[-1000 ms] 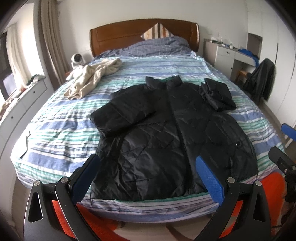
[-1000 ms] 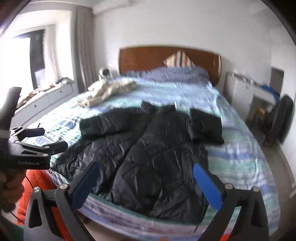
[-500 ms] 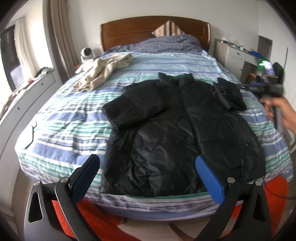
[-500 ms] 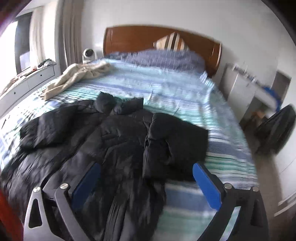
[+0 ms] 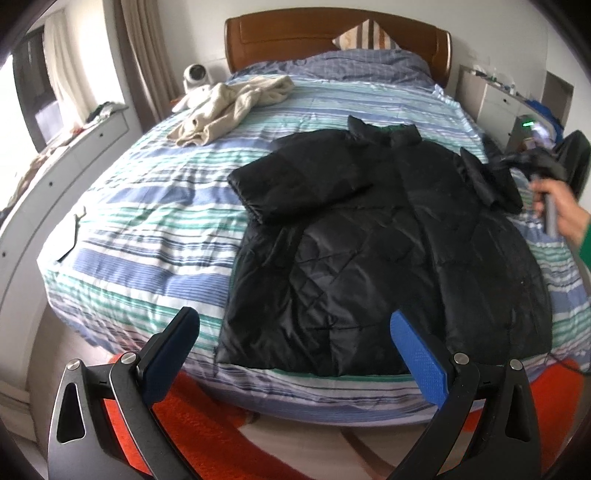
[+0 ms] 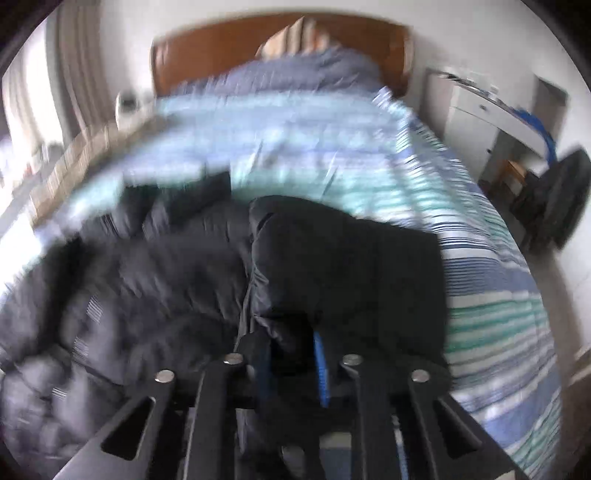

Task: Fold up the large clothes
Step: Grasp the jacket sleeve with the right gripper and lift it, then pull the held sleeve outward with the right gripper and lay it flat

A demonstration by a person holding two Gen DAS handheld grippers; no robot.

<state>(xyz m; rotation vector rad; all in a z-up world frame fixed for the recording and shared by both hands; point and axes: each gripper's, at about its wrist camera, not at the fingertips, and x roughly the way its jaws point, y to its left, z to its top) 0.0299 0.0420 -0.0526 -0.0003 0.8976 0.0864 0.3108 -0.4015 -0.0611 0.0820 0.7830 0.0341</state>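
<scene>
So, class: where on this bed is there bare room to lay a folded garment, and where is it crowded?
Free: the striped bedspread between the black jacket and the bed's left edge, below the beige garment; also the strip between jacket collar and pillows. Crowded: the right side, where the right gripper clamps the jacket sleeve.

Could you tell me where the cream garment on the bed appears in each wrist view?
Left wrist view: the cream garment lies crumpled on the striped bedcover, upper left, near the headboard.
Right wrist view: only a blurred tan streak at the left edge; it is probably the garment, but I cannot be sure.
Shared landmark: the wooden headboard.
</scene>
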